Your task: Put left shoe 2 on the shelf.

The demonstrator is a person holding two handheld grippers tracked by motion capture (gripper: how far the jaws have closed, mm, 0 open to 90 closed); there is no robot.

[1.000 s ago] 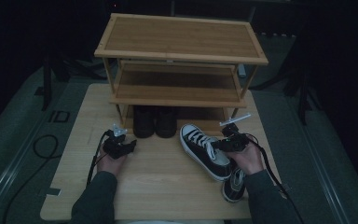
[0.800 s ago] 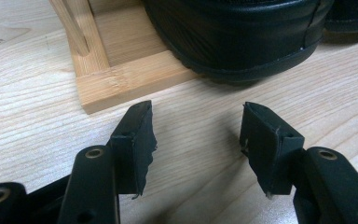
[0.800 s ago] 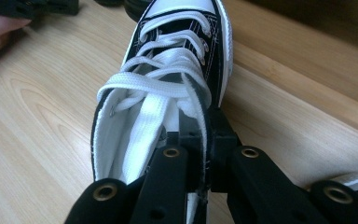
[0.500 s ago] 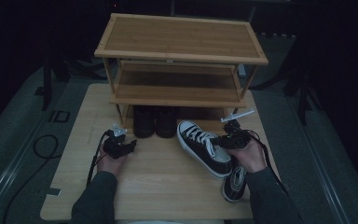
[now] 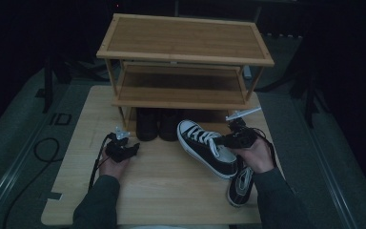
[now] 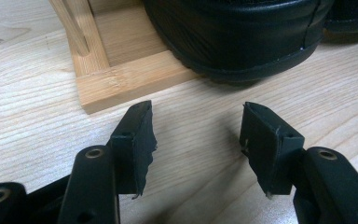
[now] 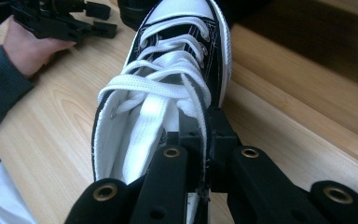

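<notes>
The right hand-held gripper (image 7: 204, 140) pinches the collar of the black-and-white sneaker (image 5: 206, 147), held tilted near the worktop's (image 5: 171, 191) right edge. The left hand-held gripper (image 6: 196, 133) stands spread, empty, facing the black shoe (image 6: 242, 37).

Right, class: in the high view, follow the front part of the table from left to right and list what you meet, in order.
Left claw → pair of black shoes under the rack → black-and-white sneaker → right claw, shut on that sneaker's side.
</notes>
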